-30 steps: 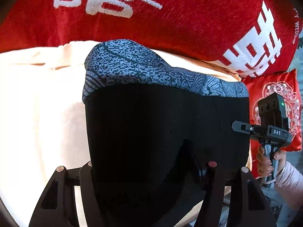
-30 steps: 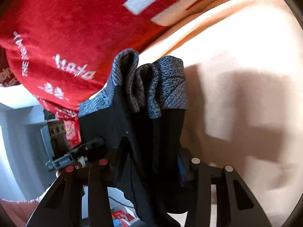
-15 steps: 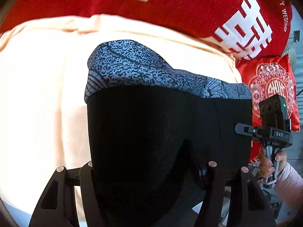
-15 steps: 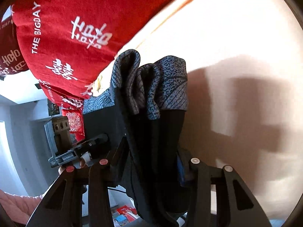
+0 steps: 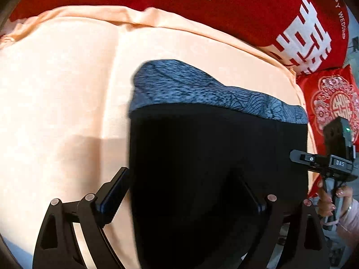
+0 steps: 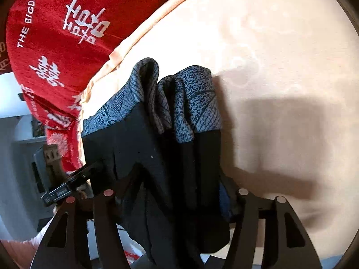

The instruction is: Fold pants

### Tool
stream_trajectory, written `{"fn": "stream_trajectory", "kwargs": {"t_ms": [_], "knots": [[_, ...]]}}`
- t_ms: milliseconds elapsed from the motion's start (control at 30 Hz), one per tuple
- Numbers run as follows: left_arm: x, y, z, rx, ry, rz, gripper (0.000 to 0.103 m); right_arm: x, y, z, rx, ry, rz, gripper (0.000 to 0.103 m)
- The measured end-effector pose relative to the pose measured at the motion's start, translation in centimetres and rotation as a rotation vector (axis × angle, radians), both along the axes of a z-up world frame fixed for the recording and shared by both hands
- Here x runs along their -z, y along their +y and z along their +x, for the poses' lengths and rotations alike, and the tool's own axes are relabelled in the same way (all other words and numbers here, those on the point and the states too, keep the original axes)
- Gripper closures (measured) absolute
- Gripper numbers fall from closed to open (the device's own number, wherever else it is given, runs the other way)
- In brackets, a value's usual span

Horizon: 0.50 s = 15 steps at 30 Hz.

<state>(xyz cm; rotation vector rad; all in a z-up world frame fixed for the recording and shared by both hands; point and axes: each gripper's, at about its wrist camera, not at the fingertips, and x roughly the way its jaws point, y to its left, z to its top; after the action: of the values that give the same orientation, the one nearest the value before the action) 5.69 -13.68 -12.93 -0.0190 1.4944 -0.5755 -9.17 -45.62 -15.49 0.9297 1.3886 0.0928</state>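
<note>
The black pants (image 5: 213, 157) with a grey patterned waistband (image 5: 202, 89) lie folded on the peach bed sheet (image 5: 56, 89). My left gripper (image 5: 181, 172) straddles their near end with its jaws opening. Its left finger (image 5: 112, 192) stands clear at the fabric's edge, and the right finger is dark against the cloth. In the right wrist view the pants (image 6: 157, 157) bunch between the spreading jaws of my right gripper (image 6: 180, 170), the waistband (image 6: 190, 103) in folds. Each view shows the other gripper held by a hand at the bed's edge (image 5: 332, 161) (image 6: 67, 183).
A red blanket with white characters (image 5: 224, 11) lies along the far side of the bed, also seen in the right wrist view (image 6: 67, 22). A red embroidered cushion (image 5: 332, 103) sits at the right corner. Peach sheet spreads to the left of the pants.
Both grippers' jaws have widened around the pants. The left finger of the left gripper has come off the fabric. Both hands moved over the bed, away from the red blanket.
</note>
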Motion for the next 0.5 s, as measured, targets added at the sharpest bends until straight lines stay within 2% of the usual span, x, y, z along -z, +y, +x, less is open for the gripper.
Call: {"fn": "stream_trajectory", "kwargs": {"t_ms": [100, 200, 267, 367, 433, 500], "knots": [[-1.2, 0.2, -0.6, -0.006, -0.057, 0.073, 0.011, -1.4, 0.5, -0.4, 0.025, 0.021, -0.082, 0.037], [-2.1, 2.2, -1.5, 0.021, -0.097, 0.149, 0.011, -2.8, 0.7, -1.1, 0.051, 0.036, -0.153, 0.036], [-2.7, 1.7, -2.3, 0.038, -0.123, 0.188, 0.011, -3.9, 0.6, -1.9, 0.065, 0.048, -0.199, 0.034], [-3.4, 0.9, -3.9, 0.079, -0.161, 0.251, 0.011, -5.1, 0.6, -3.4, 0.068, 0.085, -0.281, 0.027], [-3.8, 1.1, -4.6, 0.086, -0.160, 0.272, 0.011, -5.9, 0.9, -4.4, 0.069, 0.102, -0.326, 0.027], [-4.1, 0.8, -5.3, 0.090, -0.143, 0.283, 0.011, -6.5, 1.3, -5.2, 0.060, 0.125, -0.371, 0.021]]}}
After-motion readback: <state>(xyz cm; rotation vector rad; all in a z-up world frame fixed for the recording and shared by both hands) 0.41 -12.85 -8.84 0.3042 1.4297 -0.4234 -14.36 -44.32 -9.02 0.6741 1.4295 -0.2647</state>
